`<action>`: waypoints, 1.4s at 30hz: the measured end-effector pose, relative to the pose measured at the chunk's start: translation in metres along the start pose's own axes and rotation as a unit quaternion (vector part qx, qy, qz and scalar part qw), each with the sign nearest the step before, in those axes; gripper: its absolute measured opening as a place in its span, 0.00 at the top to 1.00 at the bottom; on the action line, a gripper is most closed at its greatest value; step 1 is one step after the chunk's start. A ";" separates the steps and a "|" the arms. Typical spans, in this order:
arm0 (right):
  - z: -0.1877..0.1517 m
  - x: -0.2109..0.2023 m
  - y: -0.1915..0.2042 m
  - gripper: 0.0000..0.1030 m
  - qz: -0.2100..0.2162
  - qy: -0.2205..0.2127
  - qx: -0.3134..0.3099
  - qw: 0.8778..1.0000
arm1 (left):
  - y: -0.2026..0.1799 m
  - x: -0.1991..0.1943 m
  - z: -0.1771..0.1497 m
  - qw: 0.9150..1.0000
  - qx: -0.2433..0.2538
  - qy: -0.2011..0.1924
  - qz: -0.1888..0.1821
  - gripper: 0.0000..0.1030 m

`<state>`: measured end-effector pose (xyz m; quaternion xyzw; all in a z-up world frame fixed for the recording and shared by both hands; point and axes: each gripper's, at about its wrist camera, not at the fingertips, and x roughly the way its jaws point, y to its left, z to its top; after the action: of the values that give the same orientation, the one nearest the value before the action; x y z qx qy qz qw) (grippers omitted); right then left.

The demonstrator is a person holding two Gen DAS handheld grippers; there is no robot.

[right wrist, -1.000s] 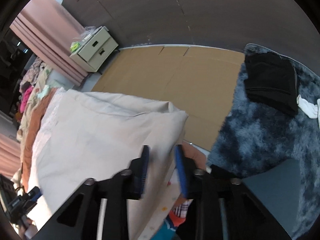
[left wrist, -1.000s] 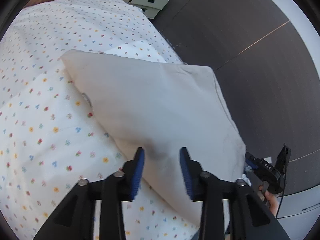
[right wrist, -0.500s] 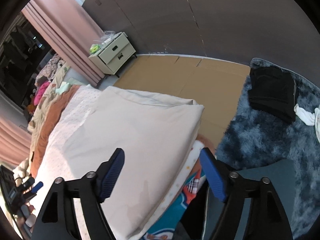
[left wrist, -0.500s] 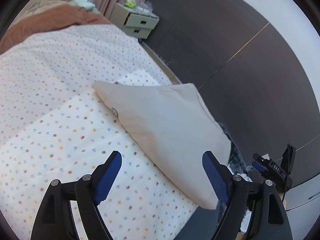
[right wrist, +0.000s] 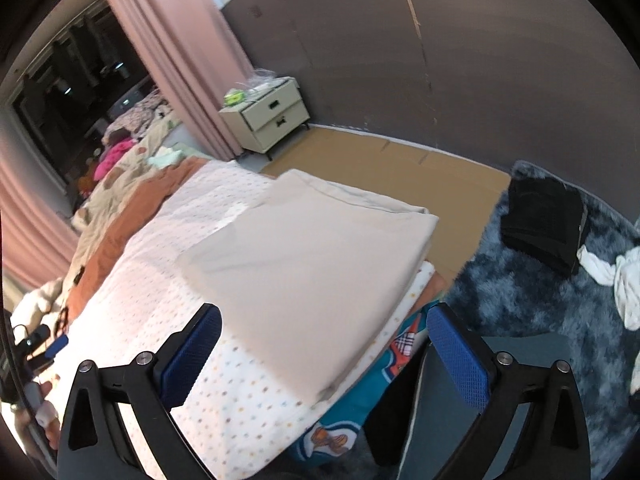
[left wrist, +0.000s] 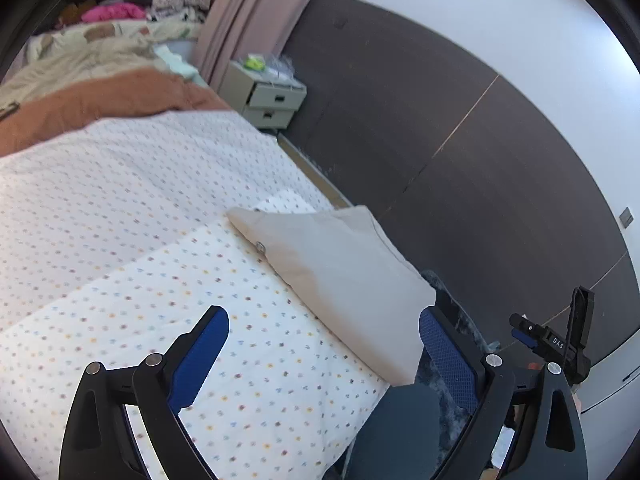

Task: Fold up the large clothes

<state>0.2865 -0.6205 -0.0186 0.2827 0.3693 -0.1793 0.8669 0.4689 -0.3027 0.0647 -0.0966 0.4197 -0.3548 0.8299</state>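
Observation:
A beige folded garment [left wrist: 340, 276] lies flat at the corner of the dotted white bedcover [left wrist: 160, 240]. It also shows in the right wrist view [right wrist: 304, 264] as a neat rectangle on the bedcover [right wrist: 168, 280]. My left gripper [left wrist: 324, 344] is open and empty, held back from the garment's near edge. My right gripper [right wrist: 324, 344] is open and empty, held above and short of the garment's near corner. Neither touches the cloth.
A cream nightstand [right wrist: 266, 118] stands by the pink curtain [right wrist: 180, 52]. A brown blanket [left wrist: 104, 100] and piled clothes [left wrist: 120, 12] lie at the bed's far end. On the floor are flat cardboard [right wrist: 400, 176], a blue shaggy rug [right wrist: 540, 292], a black folded garment [right wrist: 544, 224] and white cloth [right wrist: 620, 280].
Both grippers let go of the beige garment, opened wide and drew back and up. The garment now lies folded on the bed corner.

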 end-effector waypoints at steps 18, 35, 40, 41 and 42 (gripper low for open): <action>-0.060 -0.071 0.107 0.00 0.079 -0.040 -0.111 0.990 | -0.003 -0.153 -0.075 0.987 0.055 -0.117 0.099 0.04; -0.150 -0.144 0.147 0.00 0.137 -0.078 -0.192 0.969 | -0.027 -0.242 -0.175 0.965 0.066 -0.180 0.179 0.04; -0.177 -0.163 0.147 0.00 0.157 -0.084 -0.205 0.962 | -0.033 -0.262 -0.207 0.958 0.063 -0.195 0.199 0.04; -0.182 -0.166 0.147 0.00 0.159 -0.085 -0.208 0.961 | -0.034 -0.267 -0.214 0.957 0.063 -0.197 0.203 0.04; -0.188 -0.171 0.147 0.00 0.162 -0.089 -0.211 0.960 | -0.035 -0.271 -0.219 0.956 0.064 -0.199 0.206 0.04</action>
<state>0.1484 -0.3717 0.0544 0.1319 0.2693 0.0212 0.9538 0.1761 -0.1171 0.1127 -0.0231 0.2334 -0.1757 0.9561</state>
